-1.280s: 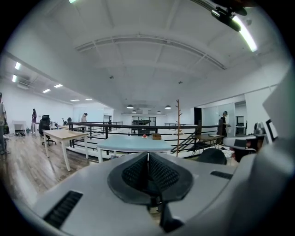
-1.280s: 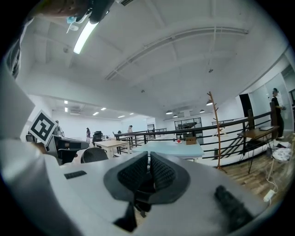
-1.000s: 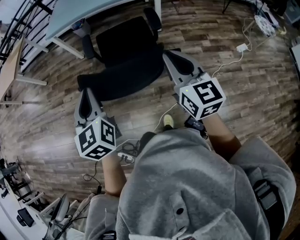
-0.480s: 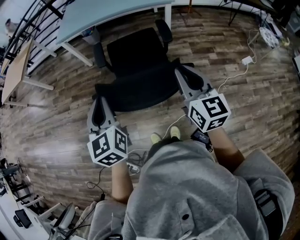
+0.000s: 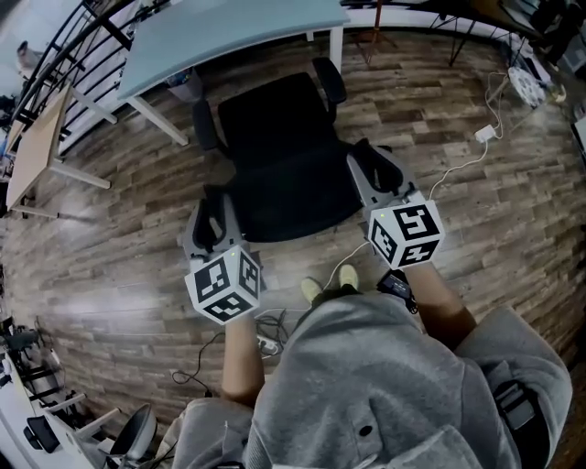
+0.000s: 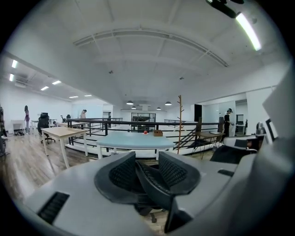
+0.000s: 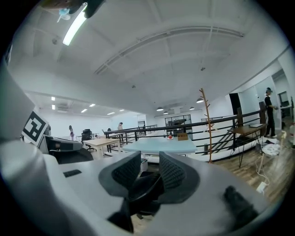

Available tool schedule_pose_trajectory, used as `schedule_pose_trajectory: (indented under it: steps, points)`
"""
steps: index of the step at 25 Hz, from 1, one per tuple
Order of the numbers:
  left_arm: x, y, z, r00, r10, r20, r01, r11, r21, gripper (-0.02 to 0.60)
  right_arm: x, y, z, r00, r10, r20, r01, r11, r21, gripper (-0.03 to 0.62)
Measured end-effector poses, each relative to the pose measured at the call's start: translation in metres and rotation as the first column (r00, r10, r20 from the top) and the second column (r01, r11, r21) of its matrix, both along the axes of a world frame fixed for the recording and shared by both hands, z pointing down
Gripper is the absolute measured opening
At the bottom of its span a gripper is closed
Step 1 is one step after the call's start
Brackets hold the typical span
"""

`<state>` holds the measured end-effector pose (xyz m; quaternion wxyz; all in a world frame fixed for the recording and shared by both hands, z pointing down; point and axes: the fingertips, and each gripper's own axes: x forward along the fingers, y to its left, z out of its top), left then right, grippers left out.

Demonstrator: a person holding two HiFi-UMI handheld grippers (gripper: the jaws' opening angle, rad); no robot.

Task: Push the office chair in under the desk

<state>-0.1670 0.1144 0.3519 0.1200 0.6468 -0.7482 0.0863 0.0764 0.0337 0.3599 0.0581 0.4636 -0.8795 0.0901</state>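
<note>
Chair (image 5: 284,156) is short of desk (image 5: 229,32), not under yet. L gripper (image 5: 213,203) jaws opening, backrest edge between; R gripper (image 5: 371,160) wide, same. If we push unevenly, chair yaws and armrest clips desk leg (image 5: 157,116).

A grey hooded sweatshirt (image 5: 394,385) with dark snap buttons (image 5: 370,428) fills the lower frame, sleeves (image 5: 490,316) pushed up; a black buckled strap (image 5: 513,403) crosses lower right; yellow-green shoes (image 5: 331,282) at centre.

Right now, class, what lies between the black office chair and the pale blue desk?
Only a narrow strip of bare wood-plank floor separates the black office chair from the pale blue desk. The head view shows this.
</note>
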Motion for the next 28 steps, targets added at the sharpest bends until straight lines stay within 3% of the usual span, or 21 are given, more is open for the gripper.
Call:
schedule_pose_trajectory:
  steps: [11, 17, 23, 28]
  points:
    - [-0.01, -0.026, -0.002, 1.0, -0.024, 0.017, 0.023, 0.999, 0.023, 0.15, -0.004, -0.022, 0.001, 0.991, 0.11, -0.07, -0.107, 0.993, 0.041, 0.106]
    - [-0.018, -0.034, 0.001, 1.0, -0.028, -0.004, 0.028, 0.999, 0.022, 0.13, -0.005, -0.022, -0.003, 0.986, 0.156, -0.056, -0.152, 0.986, 0.06, 0.089]
    - [-0.03, -0.04, 0.002, 0.998, -0.019, -0.054, 0.02, 0.999, 0.029, 0.114, -0.013, -0.022, -0.002, 0.984, 0.167, -0.061, -0.164, 0.985, 0.052, 0.089]
    - [-0.044, -0.042, 0.002, 0.998, -0.017, -0.054, 0.02, 0.999, 0.041, 0.101, -0.025, -0.025, 0.0, 0.983, 0.169, -0.066, -0.166, 0.985, 0.045, 0.089]
